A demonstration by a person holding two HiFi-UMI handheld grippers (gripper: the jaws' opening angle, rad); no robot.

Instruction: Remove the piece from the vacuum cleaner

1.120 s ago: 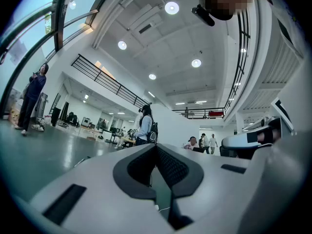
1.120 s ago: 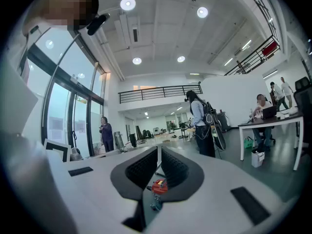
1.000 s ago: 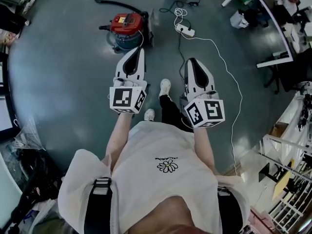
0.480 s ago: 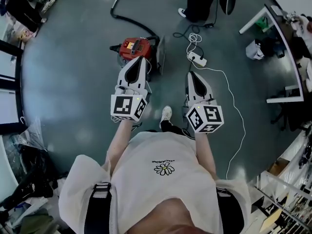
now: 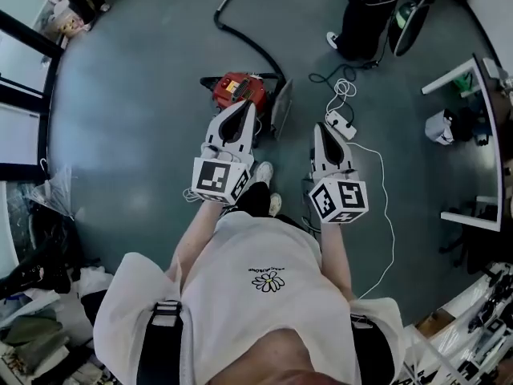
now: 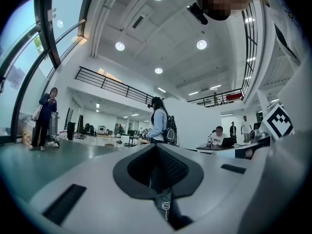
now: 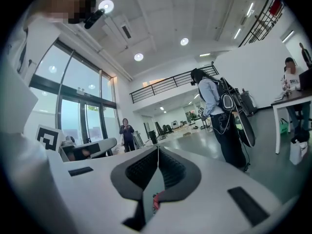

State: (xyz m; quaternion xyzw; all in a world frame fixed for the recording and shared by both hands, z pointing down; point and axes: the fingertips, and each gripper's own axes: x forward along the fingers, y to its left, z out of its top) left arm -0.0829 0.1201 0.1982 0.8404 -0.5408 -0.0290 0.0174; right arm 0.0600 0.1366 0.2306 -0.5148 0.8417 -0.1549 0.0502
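Note:
The red vacuum cleaner (image 5: 238, 89) stands on the grey floor just ahead of me. Its black hose (image 5: 244, 40) curves away to a wand at the top of the head view. A grey flat part (image 5: 282, 107) leans at the vacuum's right side. My left gripper (image 5: 251, 104) is shut and empty, its tip over the vacuum's near edge. My right gripper (image 5: 319, 127) is shut and empty, to the right of the vacuum. Both gripper views look out level across the hall; the left gripper (image 6: 157, 146) and right gripper (image 7: 157, 147) show jaws pressed together, and no vacuum.
A white power strip (image 5: 341, 121) and its cable (image 5: 383, 191) lie on the floor right of the vacuum. A person (image 5: 365, 18) with a backpack stands beyond it. A white desk (image 5: 481, 135) is at the right, and bags (image 5: 36, 295) are piled at the lower left.
I have walked toward the vacuum cleaner, so it sits closer to the gripper tips, with the left tip over its near edge. Both grippers stayed shut.

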